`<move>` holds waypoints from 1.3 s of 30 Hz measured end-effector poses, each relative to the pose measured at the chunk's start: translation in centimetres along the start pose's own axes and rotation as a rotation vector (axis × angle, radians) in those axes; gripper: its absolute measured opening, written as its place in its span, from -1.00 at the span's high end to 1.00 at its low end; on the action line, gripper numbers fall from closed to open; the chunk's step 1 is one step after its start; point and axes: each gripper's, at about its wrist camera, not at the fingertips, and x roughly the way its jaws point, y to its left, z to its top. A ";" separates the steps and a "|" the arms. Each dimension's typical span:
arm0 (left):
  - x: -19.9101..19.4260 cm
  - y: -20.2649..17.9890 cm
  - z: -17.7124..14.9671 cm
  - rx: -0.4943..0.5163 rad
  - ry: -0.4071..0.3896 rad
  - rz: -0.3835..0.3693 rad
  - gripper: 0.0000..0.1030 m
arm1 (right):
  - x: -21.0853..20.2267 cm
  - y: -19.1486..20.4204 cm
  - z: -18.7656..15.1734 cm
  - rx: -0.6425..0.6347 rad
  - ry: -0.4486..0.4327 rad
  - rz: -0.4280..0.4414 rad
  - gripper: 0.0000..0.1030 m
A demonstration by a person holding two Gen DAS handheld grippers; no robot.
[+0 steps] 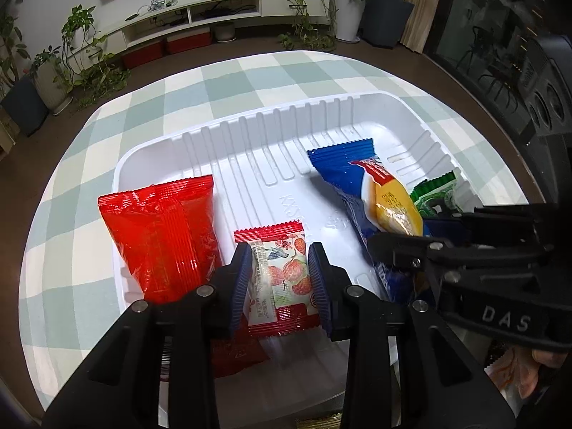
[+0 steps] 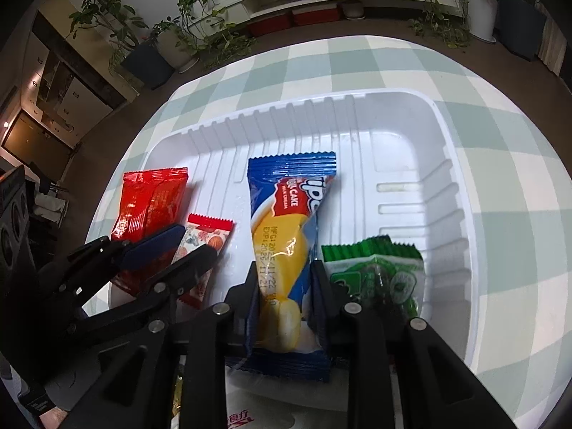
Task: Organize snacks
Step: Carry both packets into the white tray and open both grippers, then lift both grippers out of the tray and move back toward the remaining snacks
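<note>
The left gripper (image 1: pixel 279 279) is pinching a small strawberry-print packet (image 1: pixel 277 279) between narrow jaws, and the right gripper (image 2: pixel 286 300) is clamping a blue cake packet (image 2: pixel 289 236) likewise, both packets hanging low inside the white tray (image 2: pixel 461 193), probably for setting down in a row. Just beyond, 2 packets are already lying in the tray: a red bag (image 1: pixel 161 236) at the left and a green packet (image 2: pixel 379 268) at the right, on the checked tablecloth (image 1: pixel 250 75).

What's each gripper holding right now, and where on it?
Left gripper pinches the small strawberry packet by its two long side edges. Right gripper clamps the blue roll cake packet across its lower half, at the sides. Both packets are over the white tray.
</note>
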 end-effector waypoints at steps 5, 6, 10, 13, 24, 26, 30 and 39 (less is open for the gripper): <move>-0.5 0.5 0.2 -0.031 -0.014 -0.008 0.39 | -0.2 0.5 -0.6 0.013 -0.006 -0.011 0.42; -0.7 0.6 0.1 -0.036 -0.018 -0.008 0.39 | -0.2 0.4 -0.7 0.019 -0.010 -0.007 0.34; -2.2 1.1 0.5 -0.052 -0.052 -0.016 0.39 | -1.0 0.1 -0.7 0.036 -0.054 -0.006 -0.03; -4.4 1.4 0.8 -0.064 -0.094 -0.017 0.04 | -2.1 0.2 -0.6 0.037 -0.090 -0.001 -0.13; -17.0 3.4 -5.0 -0.099 -0.301 -0.020 -0.99 | -14.2 0.8 -5.1 0.018 -0.355 0.073 -0.80; -18.8 3.2 -7.7 -0.076 -0.337 0.022 -0.99 | -16.2 0.8 -7.6 0.015 -0.400 0.101 -0.87; -20.3 3.3 -13.5 -0.122 -0.314 0.035 -0.99 | -18.3 0.9 -12.8 0.025 -0.445 0.142 -0.89; -18.0 4.7 -22.9 -0.369 -0.132 -0.065 -0.98 | -17.4 -0.6 -24.0 0.136 -0.394 0.178 -0.89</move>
